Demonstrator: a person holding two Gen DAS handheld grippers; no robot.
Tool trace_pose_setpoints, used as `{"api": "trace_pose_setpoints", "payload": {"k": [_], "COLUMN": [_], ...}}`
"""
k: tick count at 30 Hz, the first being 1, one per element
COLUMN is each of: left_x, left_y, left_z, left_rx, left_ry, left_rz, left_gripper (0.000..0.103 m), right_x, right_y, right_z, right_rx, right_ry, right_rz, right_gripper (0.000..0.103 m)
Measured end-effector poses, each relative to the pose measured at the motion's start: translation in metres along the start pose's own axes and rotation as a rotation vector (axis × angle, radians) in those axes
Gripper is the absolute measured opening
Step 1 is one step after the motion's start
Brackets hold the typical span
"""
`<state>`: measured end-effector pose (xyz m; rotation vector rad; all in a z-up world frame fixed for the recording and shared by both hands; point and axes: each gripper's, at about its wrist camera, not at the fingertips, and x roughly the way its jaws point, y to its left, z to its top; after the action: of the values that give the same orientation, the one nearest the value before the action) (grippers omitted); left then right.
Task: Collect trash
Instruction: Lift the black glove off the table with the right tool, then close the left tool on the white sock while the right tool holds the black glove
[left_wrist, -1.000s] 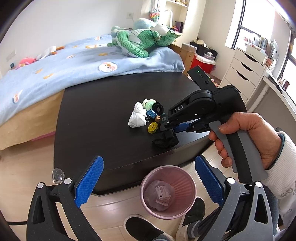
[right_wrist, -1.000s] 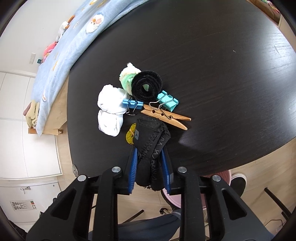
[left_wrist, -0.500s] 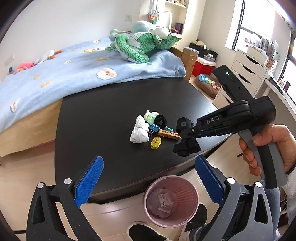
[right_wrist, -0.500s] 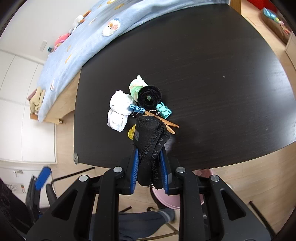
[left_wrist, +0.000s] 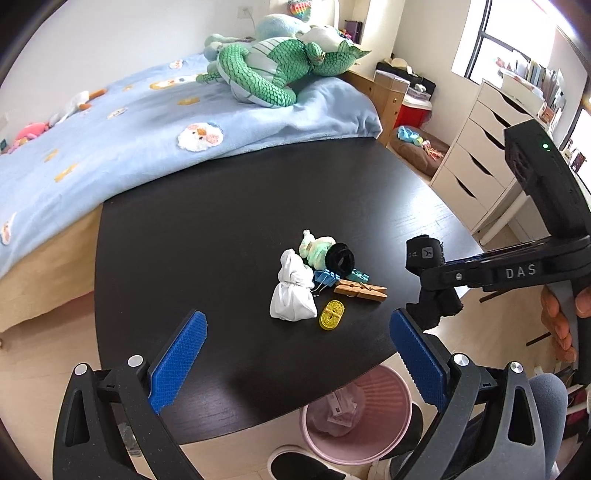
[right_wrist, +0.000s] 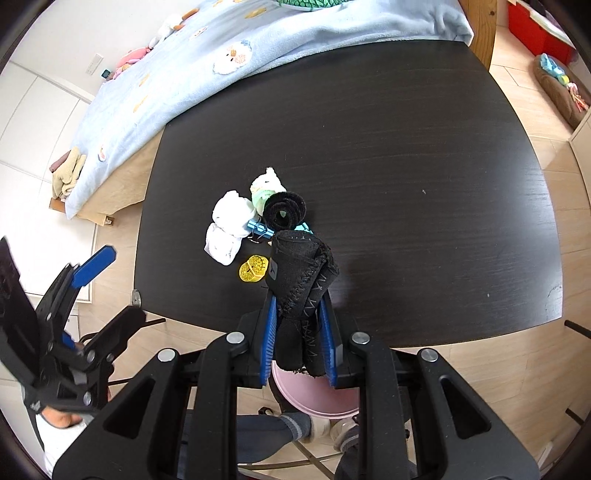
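The right gripper pinches a rolled black fabric strap between its blue pads, holding it in the air above the near edge of the dark table; in the left wrist view the same black fabric strap hangs from the right gripper just off the table's right front corner, clear of the tabletop. The left gripper has its blue pads spread wide with nothing between them, hovering over the near side of the table. Below the table's front edge, on the wooden floor, stands a pink trash bin with crumpled paper and a plastic liner inside; from the right wrist only part of the pink trash bin shows, beneath the gripped strap. On the tabletop a small cluster of items lies together: a white tied cloth bundle, a pale green and white bundle, a black roll leaning against it, blue binder clips, a wooden clothespin, and a yellow plastic piece just in front of the white bundle. Beyond the table, a bed with a light blue blanket carries a green plush dragon, and white drawers stand by the window at the right.
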<state>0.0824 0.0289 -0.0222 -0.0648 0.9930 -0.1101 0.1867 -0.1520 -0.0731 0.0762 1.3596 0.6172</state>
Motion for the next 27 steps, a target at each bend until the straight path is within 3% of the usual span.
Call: {"api": "trace_pose_setpoints", "payload": {"k": [11,17,23,27], "left_x": [0.060,0.080,0.094,0.099], "left_y": [0.012,0.019,0.023,0.025], "left_z": [0.022,0.025,0.025,0.023], "left_rx": [0.032,0.022,0.017,0.007], "left_ry": [0.147,0.190,0.229,0.234], "left_rz": [-0.048,-0.079,-0.103,-0.110], "left_gripper": [0.095,0.094,0.077,0.071], "right_x": [-0.002,0.001,0.002,0.004], "right_y": [-0.002,-0.005,-0.006,-0.007], "right_z": [0.006,0.008,0.011,0.012], "right_rx": [-0.030,-0.032,-0.033,-0.029], "right_ry": [0.004,0.004,0.005,0.003], "right_rz": [-0.014,-0.014,-0.016,-0.017], "right_gripper": [0.022,0.022,0.022,0.022]}}
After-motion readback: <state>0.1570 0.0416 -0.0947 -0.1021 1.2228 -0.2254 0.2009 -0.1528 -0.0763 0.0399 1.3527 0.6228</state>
